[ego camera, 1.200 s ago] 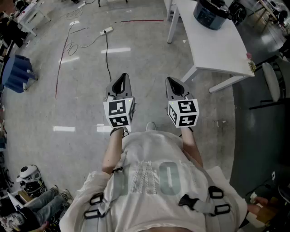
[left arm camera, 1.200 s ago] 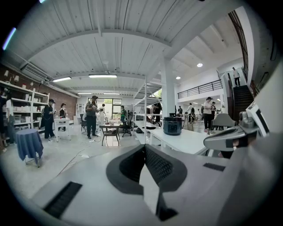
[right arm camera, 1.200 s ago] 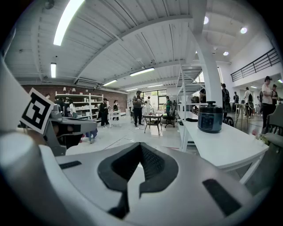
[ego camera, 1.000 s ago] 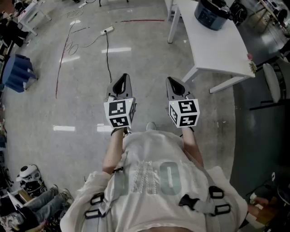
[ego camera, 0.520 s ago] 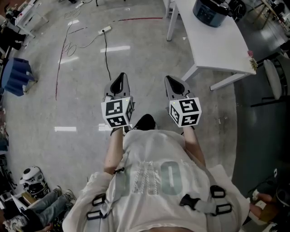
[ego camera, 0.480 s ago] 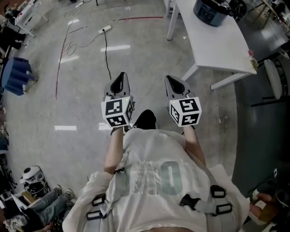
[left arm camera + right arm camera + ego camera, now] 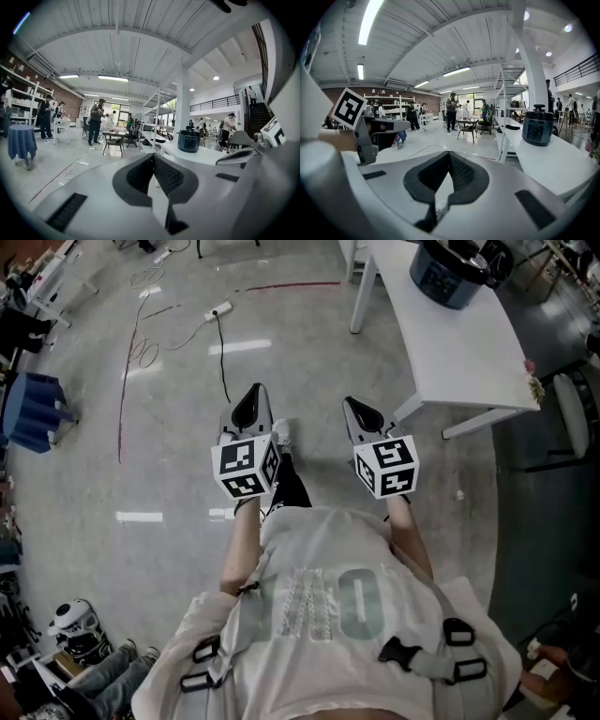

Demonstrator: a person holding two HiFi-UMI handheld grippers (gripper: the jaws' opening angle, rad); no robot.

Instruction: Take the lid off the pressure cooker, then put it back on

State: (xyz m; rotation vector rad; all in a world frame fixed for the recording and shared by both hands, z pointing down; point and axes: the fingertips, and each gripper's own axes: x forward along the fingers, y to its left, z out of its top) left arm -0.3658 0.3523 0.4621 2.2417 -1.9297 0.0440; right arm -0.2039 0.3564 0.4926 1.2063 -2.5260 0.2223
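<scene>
The dark blue pressure cooker stands with its lid on at the far end of a white table, up and to the right of me. It also shows in the left gripper view as the cooker and in the right gripper view as the cooker. My left gripper and right gripper are held side by side over the floor, well short of the table. The jaws of both are shut with nothing between them, which the left gripper and right gripper show close up.
A power strip with cables lies on the floor ahead at left. A blue-draped stool stands at far left, a chair right of the table. Several people stand among tables further back.
The person has stepped forward, one foot now showing between the grippers. Both grippers have moved forward with the body; the table has shifted slightly right in the head view. The jaws stay shut.
</scene>
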